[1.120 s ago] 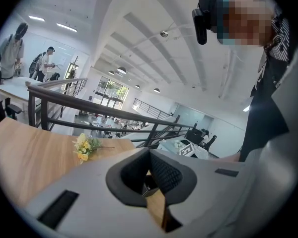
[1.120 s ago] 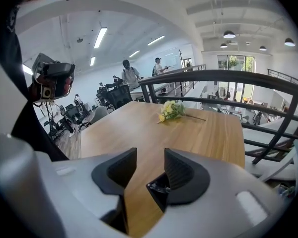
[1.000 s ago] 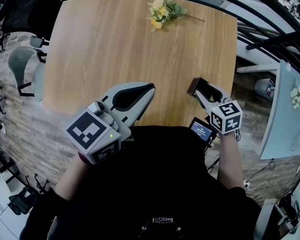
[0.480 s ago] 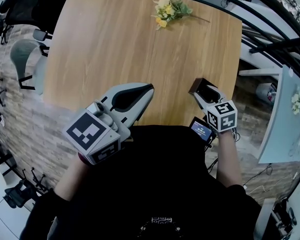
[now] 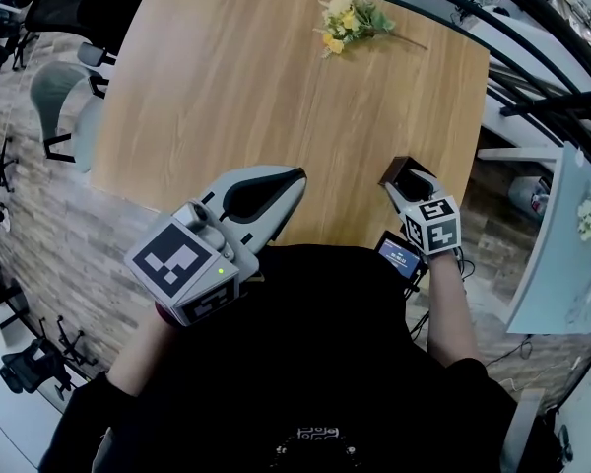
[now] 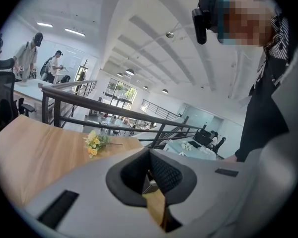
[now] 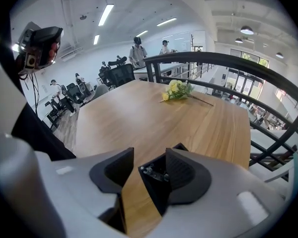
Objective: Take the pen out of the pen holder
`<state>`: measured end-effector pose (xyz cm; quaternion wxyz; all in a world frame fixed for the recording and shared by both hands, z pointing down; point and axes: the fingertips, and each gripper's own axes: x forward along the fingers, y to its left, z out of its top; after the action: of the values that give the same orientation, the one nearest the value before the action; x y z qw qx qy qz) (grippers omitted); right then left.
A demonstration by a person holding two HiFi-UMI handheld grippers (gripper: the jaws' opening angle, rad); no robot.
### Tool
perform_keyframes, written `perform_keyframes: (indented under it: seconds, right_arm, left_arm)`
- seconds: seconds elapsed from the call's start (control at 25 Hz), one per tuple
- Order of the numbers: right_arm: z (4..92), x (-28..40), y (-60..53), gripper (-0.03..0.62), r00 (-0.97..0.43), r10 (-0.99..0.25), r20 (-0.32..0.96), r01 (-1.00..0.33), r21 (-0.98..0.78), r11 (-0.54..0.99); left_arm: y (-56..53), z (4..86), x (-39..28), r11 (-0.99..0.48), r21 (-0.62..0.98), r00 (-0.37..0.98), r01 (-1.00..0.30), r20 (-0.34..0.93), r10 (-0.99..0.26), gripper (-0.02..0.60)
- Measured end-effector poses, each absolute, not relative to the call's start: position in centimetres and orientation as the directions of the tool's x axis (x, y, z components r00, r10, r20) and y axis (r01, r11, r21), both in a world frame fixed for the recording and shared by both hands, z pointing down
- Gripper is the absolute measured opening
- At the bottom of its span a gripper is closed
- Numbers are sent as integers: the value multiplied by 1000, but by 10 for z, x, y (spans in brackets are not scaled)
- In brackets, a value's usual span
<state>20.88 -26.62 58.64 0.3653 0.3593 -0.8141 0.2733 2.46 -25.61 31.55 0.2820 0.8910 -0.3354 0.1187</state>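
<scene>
Saw a big wooden table (image 5: 256, 97) with yellow flowers (image 5: 353, 20) at the far end and a black railing (image 7: 223, 58) behind. Found the right gripper (image 7: 150, 155) spread wide, just opened more, with the dark pen holder (image 5: 406, 177) between its jaws and the pen (image 7: 153, 171) inside. Found the left gripper (image 6: 149, 152) pressed together, empty.

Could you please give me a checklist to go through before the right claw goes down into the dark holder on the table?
1. Right claw open: ok; its jaws have just been opening and stand apart.
2. Aim: ok; the dark square pen holder shows between those jaws.
3. Pen found: cannot tell; only small metallic parts show at the holder's mouth.
4. Holder standing on the light wooden table: ok, near its close edge.
5. Left claw clear: ok; shut, empty, off to the side of the holder.
6. Yellow flower bunch out of the way: ok, at the table's far end.
</scene>
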Motion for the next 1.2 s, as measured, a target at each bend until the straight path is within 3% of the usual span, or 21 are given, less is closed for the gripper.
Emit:
perform_keyframes:
  seconds: [0.32, 0.48, 0.8, 1.2]
  right_arm:
    - [603, 219, -258, 165, -427, -362, 829, -794, -151, 589]
    - [601, 226, -265, 57, -389, -419, 820, -820, -101, 563]
    - [596, 231, -272, 38, -359, -442, 822, -802, -29, 597]
    - [530, 236, -275, 37, -414, -542, 732, -829, -57, 556]
  left_arm:
    - [-253, 315, 22, -607, 420, 737, -675, 402, -543, -14]
    - [-252, 314, 24, -615, 418, 743, -668, 401, -535, -14]
    - [-253, 312, 26, -626, 415, 751, -659, 396, -528, -14]
    - [-253, 305, 36, -662, 412, 779, -626, 369, -507, -14]
